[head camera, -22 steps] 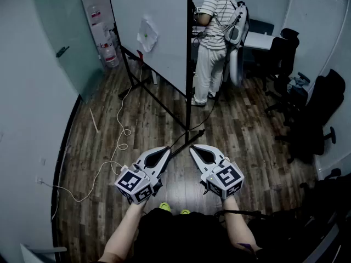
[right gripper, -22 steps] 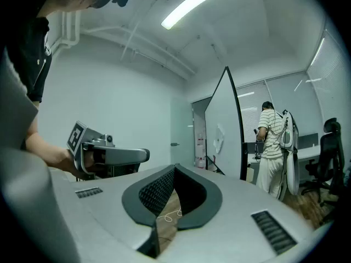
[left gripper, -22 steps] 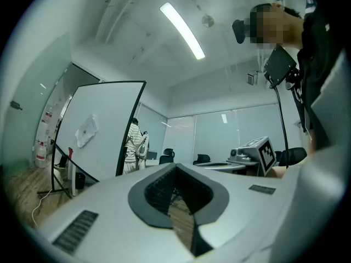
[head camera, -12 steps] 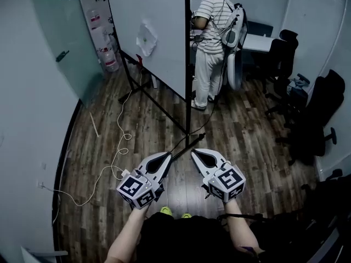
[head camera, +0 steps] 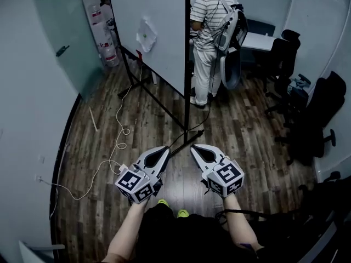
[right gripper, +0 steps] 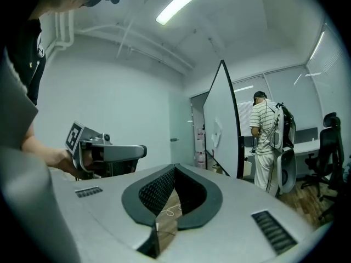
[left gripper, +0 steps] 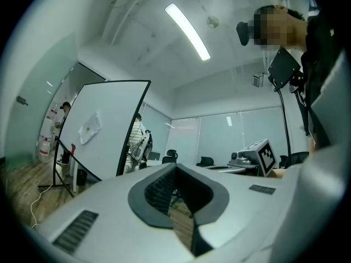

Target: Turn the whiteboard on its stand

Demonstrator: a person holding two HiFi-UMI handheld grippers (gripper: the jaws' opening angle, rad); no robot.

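A tall whiteboard stands on a black wheeled stand ahead of me, with a crumpled white cloth hanging on its face. It also shows in the left gripper view as the whiteboard and edge-on in the right gripper view as the whiteboard. My left gripper and right gripper hang side by side low in the head view, short of the stand's foot. Both are shut with nothing between the jaws and touch nothing.
A person in a striped shirt with a backpack stands behind the board. A white cable snakes over the wood floor at left. Black office chairs stand at right, water jugs at back left, a glass wall to the left.
Both grippers have dipped and risen again, ending near where they were. The person behind the board has shifted slightly to the right.
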